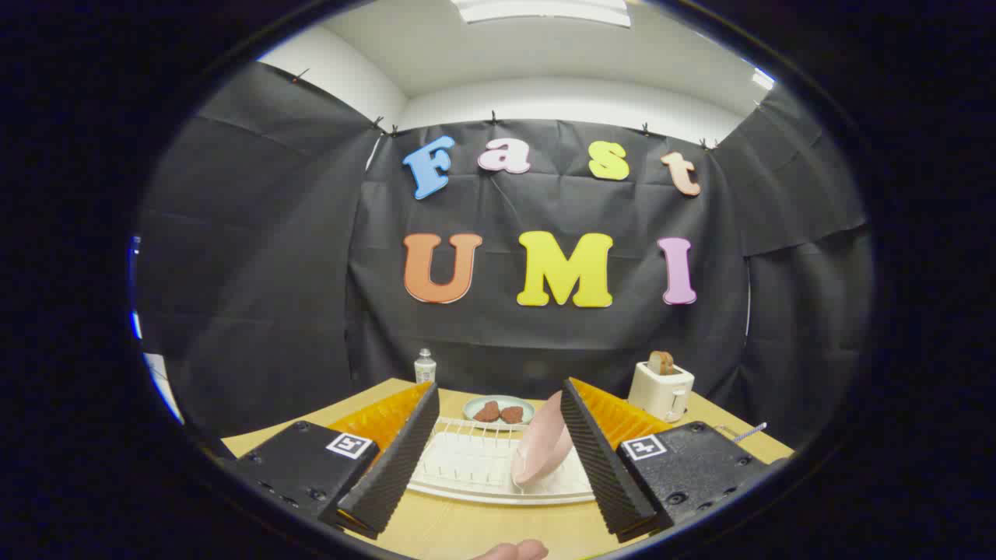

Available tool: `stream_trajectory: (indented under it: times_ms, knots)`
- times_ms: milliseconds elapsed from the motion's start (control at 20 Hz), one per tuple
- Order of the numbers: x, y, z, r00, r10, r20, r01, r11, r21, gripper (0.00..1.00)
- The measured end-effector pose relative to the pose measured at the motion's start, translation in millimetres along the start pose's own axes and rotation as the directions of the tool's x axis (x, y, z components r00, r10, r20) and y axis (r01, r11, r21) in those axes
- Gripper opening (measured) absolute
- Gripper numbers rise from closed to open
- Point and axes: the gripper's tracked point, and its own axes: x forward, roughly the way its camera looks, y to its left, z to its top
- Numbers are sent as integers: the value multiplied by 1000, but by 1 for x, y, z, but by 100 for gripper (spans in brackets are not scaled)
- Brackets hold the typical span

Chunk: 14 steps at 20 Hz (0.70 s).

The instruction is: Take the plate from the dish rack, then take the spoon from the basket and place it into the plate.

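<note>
Tool (pixel 498 435) spread wide, pinching nothing. Pink plate (pixel 541 449) stands on edge in the white dish rack (pixel 467 467), between the fingers and close to the right one, leaning slightly.

Handling, judged: stiff, smooth, probably light plastic or ceramic (slippery at the rim, could chip if dropped). Best hold looks like the upper rim, fingers either side of the thin wall.

Beyond the rack, a pale plate (pixel 498 409) carries two brown pieces of food. The toaster (pixel 661 389) to the right holds a slice of bread. Small bottle (pixel 424 365) beyond the left finger. Tabletop (pixel 451 529) wooden.
</note>
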Motion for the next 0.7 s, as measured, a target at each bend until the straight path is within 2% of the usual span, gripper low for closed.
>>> stream_trajectory:
  times_ms: [700]
  knots:
    - [1,-11,-9,999,-43,-33,44,999,26,100]
